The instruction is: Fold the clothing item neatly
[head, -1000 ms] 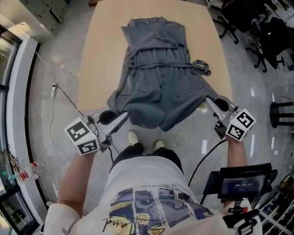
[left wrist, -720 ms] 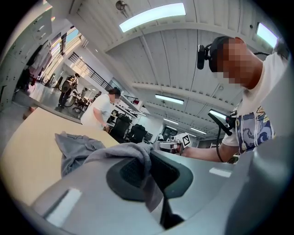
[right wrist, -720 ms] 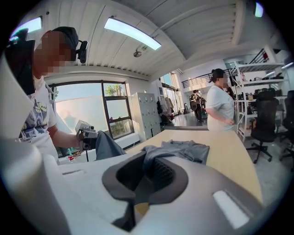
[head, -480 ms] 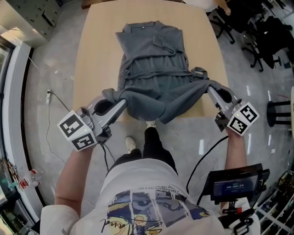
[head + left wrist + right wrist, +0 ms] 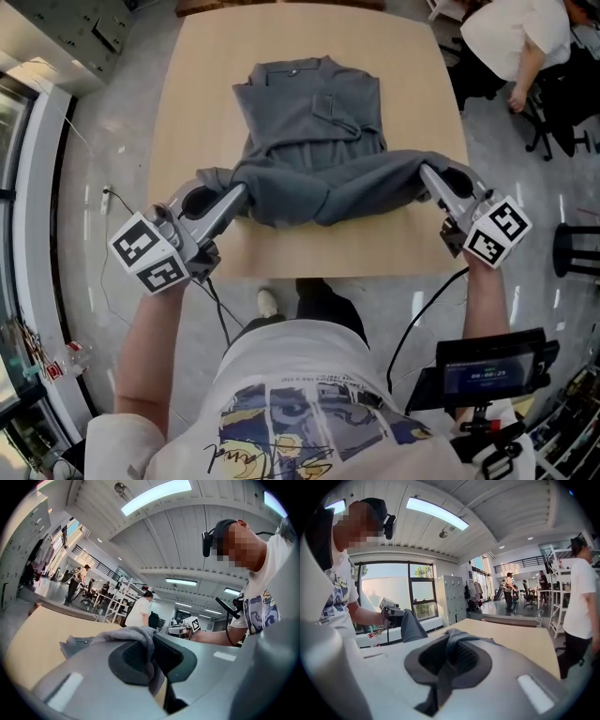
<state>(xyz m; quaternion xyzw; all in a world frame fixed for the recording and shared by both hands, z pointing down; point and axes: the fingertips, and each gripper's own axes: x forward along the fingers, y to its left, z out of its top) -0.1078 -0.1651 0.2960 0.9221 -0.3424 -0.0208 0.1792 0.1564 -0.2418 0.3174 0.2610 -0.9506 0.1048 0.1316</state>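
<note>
Nearest the camera: the operator's white printed shirt [image 5: 309, 412]. A small lit screen [image 5: 492, 370] sits at the right hip.

Left gripper [image 5: 242, 190]: the jaws are closed on one corner of the hem of the grey garment [image 5: 314, 141]. Its own view shows cloth bunched between the dark pads and spilling down over them. A marker cube [image 5: 150, 253] sits at its rear.

Right gripper [image 5: 424, 172]: the jaws are likewise clamped together on the opposite hem corner, with a fold of fabric pinched between the pads and trailing out below.

The two grippers are well apart, one on each side of the garment, over the near half of the table [image 5: 187, 112].

Hem: it is lifted off the tabletop and stretched between the two grips. It sags in the middle, and the doubled fabric lies over the garment's waist area.

Beyond the fold: the upper part of the garment lies flat on the wooden top, roughly centred, with the collar toward the far edge. A strap or flap lies across the chest.

Farthest: a person in white [image 5: 511, 37] near the table's far right corner, with glossy grey floor [image 5: 112, 122] around the table.
</note>
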